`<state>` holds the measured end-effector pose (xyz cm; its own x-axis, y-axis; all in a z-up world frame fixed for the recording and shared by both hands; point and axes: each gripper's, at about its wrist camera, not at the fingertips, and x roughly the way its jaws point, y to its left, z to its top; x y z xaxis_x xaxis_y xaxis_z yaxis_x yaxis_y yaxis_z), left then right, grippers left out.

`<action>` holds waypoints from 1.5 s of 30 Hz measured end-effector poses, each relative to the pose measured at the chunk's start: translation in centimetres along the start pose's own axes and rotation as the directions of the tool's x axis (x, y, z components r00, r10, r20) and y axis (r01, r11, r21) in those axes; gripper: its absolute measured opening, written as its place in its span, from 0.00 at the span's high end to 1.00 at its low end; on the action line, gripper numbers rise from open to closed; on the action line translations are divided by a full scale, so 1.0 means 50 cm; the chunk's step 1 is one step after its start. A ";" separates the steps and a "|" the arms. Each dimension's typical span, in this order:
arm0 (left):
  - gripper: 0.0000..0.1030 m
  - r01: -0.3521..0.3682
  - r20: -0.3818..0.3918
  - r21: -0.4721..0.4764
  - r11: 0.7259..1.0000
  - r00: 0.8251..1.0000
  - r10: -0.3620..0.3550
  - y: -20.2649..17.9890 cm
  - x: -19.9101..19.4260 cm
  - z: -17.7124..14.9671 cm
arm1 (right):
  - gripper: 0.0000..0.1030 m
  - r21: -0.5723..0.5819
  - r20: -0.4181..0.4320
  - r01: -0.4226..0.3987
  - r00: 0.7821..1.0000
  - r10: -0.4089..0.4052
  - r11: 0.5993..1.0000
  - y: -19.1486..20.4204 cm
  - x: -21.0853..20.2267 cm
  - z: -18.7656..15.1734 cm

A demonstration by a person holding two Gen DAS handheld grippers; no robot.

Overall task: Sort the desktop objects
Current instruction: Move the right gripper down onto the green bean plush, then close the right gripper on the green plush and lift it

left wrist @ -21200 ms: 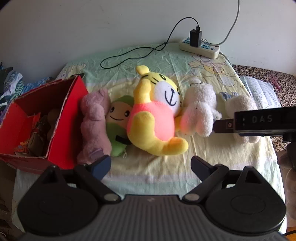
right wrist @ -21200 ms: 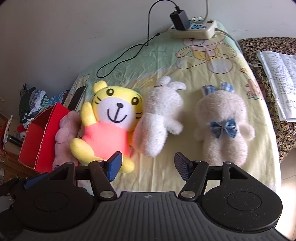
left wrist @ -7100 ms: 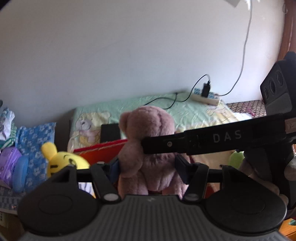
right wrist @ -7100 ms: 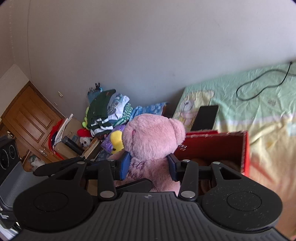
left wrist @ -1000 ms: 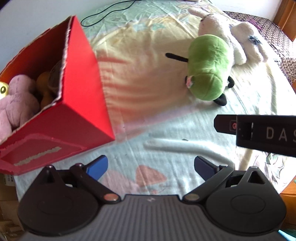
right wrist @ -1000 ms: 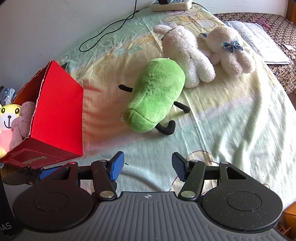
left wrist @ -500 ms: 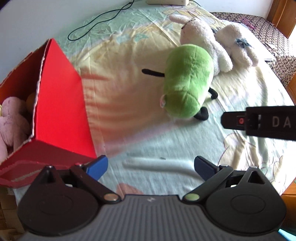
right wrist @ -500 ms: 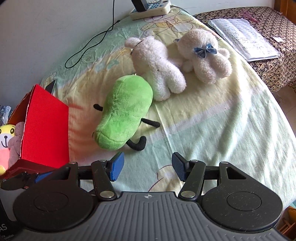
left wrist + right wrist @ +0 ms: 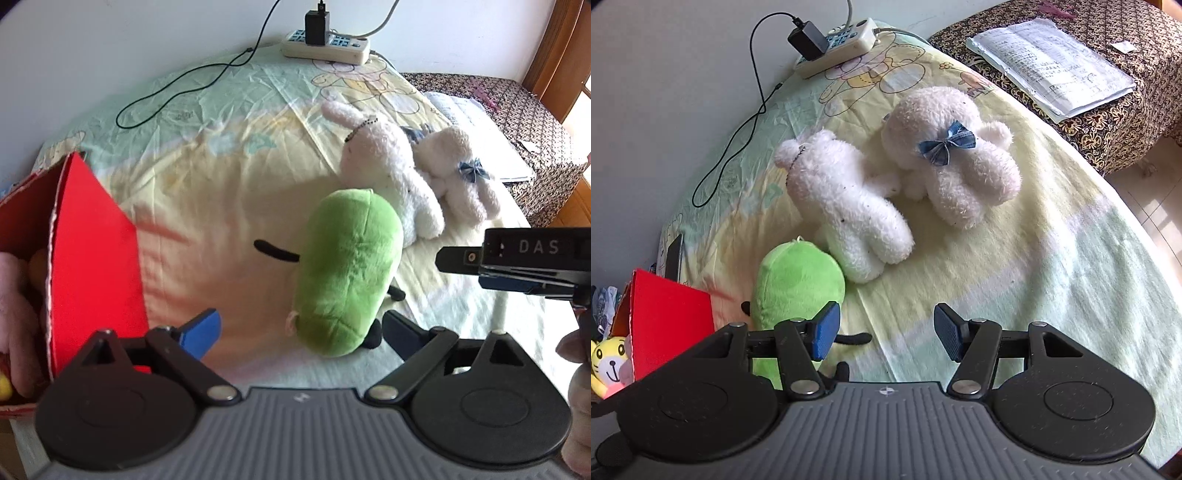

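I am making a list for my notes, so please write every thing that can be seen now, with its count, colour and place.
green plush toy: one, green, lying mid-sheet, between the left jaws
rabbit plush: one, white, beside the green toy
bear plush: one, cream with blue bow, beside the rabbit
red box: one, red, left edge, pink and yellow toys inside
power strip: one, white, by the wall, black charger plugged in
papers: one stack, white, on patterned cloth
left gripper: black, jaws closing, not touching the toy
right gripper: black, open, empty
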<state>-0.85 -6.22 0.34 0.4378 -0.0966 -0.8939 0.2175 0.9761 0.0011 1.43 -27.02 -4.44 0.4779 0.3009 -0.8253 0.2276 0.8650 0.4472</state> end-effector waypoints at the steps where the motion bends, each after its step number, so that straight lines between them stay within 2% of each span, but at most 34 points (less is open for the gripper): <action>1: 0.11 0.007 -0.001 0.002 1.000 1.000 -0.007 -0.003 0.005 0.003 | 0.42 0.007 -0.006 -0.001 1.000 0.001 1.000 -0.003 0.008 0.005; 6: 0.17 -0.019 -0.042 0.012 1.000 0.999 0.019 -0.008 0.045 0.009 | 0.43 0.029 -0.055 -0.022 0.998 0.023 0.999 -0.007 0.054 0.024; 9: 0.12 -0.006 -0.070 -0.021 1.000 0.998 0.004 0.014 0.062 0.012 | 0.45 0.040 -0.085 -0.048 0.995 0.051 0.998 0.002 0.074 0.028; 13: 0.07 -0.036 -0.052 -0.045 0.998 0.998 0.034 0.039 0.058 0.015 | 0.47 0.027 -0.088 -0.098 0.991 0.100 0.995 0.025 0.075 0.037; 19: 0.06 -0.108 -0.038 -0.064 0.992 0.994 0.106 0.077 0.039 0.016 | 0.46 -0.028 -0.119 -0.210 0.971 0.206 0.977 0.094 0.071 0.045; 21: 0.16 -0.144 -0.033 -0.053 0.988 0.989 0.142 0.084 0.031 0.016 | 0.46 -0.050 -0.147 -0.249 0.960 0.240 0.967 0.125 0.085 0.046; 23: 0.19 -0.154 -0.036 -0.041 0.987 0.988 0.152 0.089 0.024 0.016 | 0.46 -0.064 -0.173 -0.276 0.950 0.261 0.959 0.151 0.100 0.044; 27: 0.17 -0.191 -0.030 -0.006 0.982 0.981 0.190 0.079 0.021 0.009 | 0.45 -0.079 -0.205 -0.333 0.928 0.312 0.940 0.187 0.117 0.044; 31: 0.17 -0.191 -0.032 -0.003 0.982 0.981 0.191 0.077 0.025 0.007 | 0.43 -0.113 -0.208 -0.390 0.909 0.362 0.914 0.201 0.113 0.046; 33: 0.11 -0.177 -0.034 -0.010 0.984 0.984 0.176 0.077 0.026 0.008 | 0.43 -0.111 -0.213 -0.420 0.895 0.391 0.901 0.201 0.115 0.054; 36: 0.07 -0.133 -0.040 -0.033 0.991 0.990 0.132 0.078 0.028 0.008 | 0.42 -0.108 -0.185 -0.432 0.894 0.409 0.895 0.189 0.114 0.063; 40: 0.06 -0.119 -0.081 -0.067 0.991 0.990 0.113 0.085 0.053 0.011 | 0.42 -0.040 -0.191 -0.420 0.894 0.405 0.907 0.152 0.143 0.074; 45: 0.04 -0.094 -0.088 -0.108 0.990 0.993 0.084 0.095 0.067 0.020 | 0.41 0.044 -0.230 -0.449 0.865 0.446 0.893 0.131 0.177 0.075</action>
<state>2.52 -2.08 -2.21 0.3758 0.0037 -0.9267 0.0801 0.9961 0.0364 10.33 -20.21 -7.53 0.3195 0.7387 -0.5935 0.0264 0.6192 0.7848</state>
